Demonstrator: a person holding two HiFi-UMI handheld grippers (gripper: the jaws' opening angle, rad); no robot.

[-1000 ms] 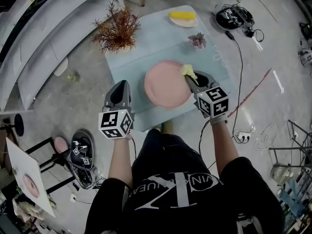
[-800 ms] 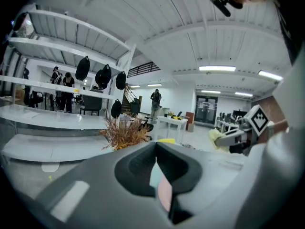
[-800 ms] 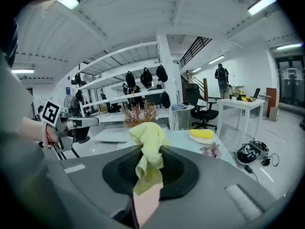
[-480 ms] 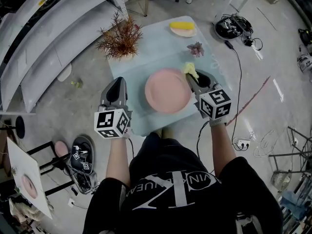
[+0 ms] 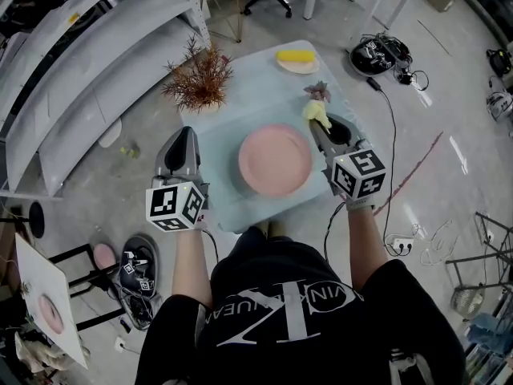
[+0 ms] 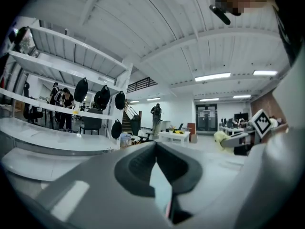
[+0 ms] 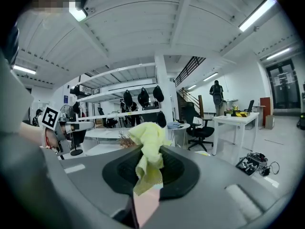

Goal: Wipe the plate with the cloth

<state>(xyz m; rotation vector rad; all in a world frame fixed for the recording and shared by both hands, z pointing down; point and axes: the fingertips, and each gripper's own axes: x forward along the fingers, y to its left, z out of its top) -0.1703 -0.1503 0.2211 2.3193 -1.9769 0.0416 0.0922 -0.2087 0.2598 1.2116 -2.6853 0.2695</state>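
Yellow cloth (image 7: 147,138), lower end buried inside right tool (image 7: 150,160)

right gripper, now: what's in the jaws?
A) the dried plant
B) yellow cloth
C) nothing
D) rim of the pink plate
B: in the right gripper view the jaws of the right gripper are closed on the yellow cloth, which bunches up out of them; the pink plate lies on the table, not in the jaws.
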